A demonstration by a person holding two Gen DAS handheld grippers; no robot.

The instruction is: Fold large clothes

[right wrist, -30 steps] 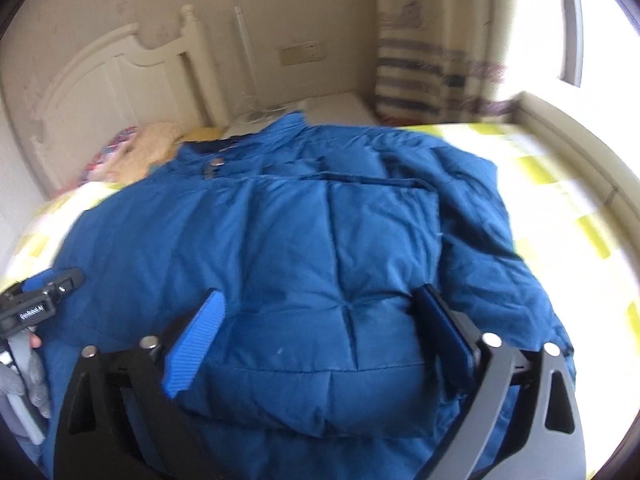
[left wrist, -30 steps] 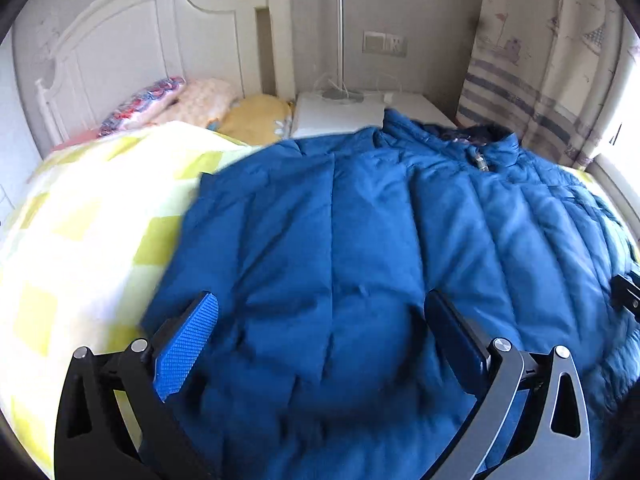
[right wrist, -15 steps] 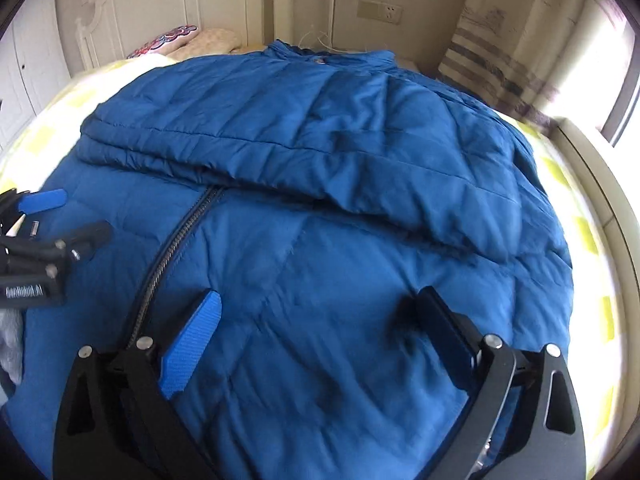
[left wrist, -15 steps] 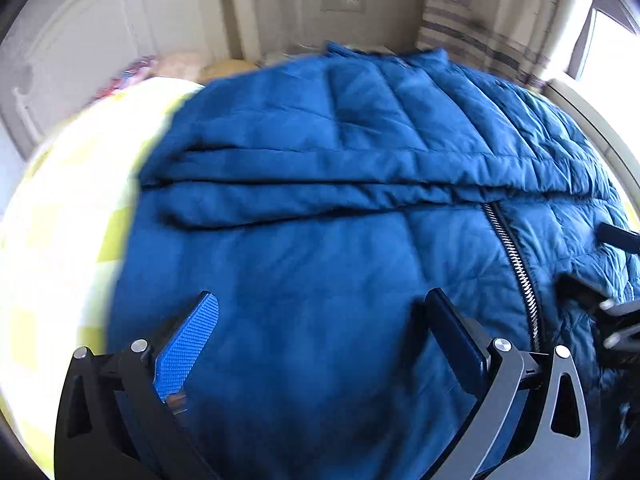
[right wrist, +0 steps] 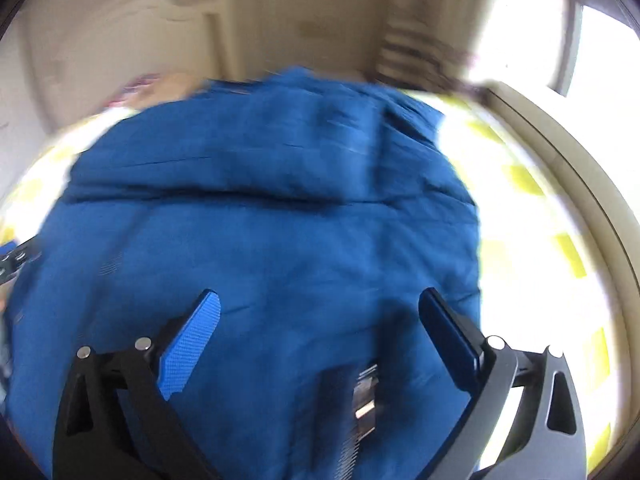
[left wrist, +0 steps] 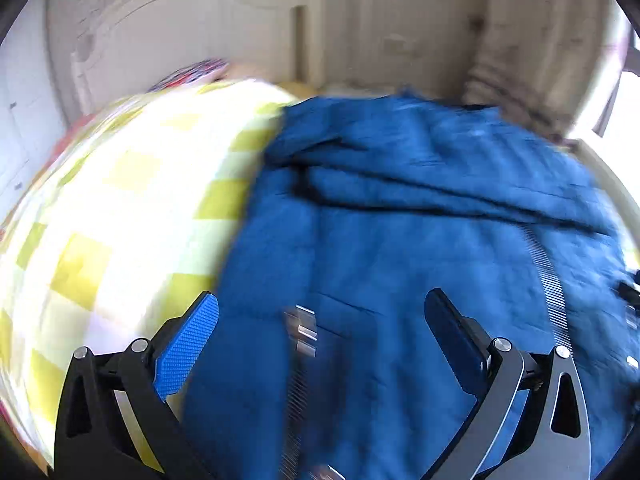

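Nearest the left wrist camera, the left tool (left wrist: 320, 312) hung with its jaws spread wide and nothing between them, above the padded blue quilted jacket (left wrist: 400, 240). The right tool (right wrist: 318, 308) was equally wide open and empty over the same jacket (right wrist: 260, 240). A silver zip (left wrist: 550, 280) ran down the jacket's front. The jacket lay spread on the bed's yellow-and-white checked cover (left wrist: 120, 220). Beyond stood a white panelled headboard (left wrist: 180, 28), blurred.
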